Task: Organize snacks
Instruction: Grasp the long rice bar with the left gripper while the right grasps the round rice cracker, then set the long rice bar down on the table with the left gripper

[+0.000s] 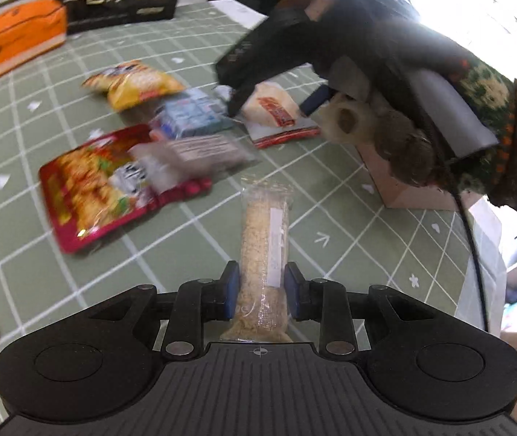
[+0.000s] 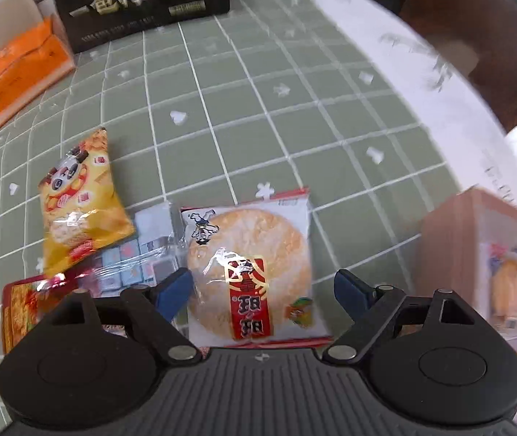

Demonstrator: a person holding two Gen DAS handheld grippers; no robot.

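Observation:
My left gripper (image 1: 264,290) is shut on a long oat bar in a clear wrapper (image 1: 264,229), which sticks out forward above the green checked tablecloth (image 1: 331,196). My right gripper (image 2: 264,281) stands open, pointing steeply down, with a round rice cracker packet (image 2: 251,261) lying between its blue fingers (image 2: 176,285); the pads do not touch it. In the left wrist view the same right gripper (image 1: 273,107), held by a hand in a knitted sleeve (image 1: 476,101), straddles that cracker packet (image 1: 273,109).
A yellow snack bag (image 2: 76,210), a blue-white pack (image 2: 142,254), a red bag (image 1: 87,189) and a clear grey packet (image 1: 193,156) lie to the left. An orange tissue pack (image 2: 18,72) and a black box (image 2: 138,3) stand at the back. A cardboard box (image 2: 484,265) sits at the right.

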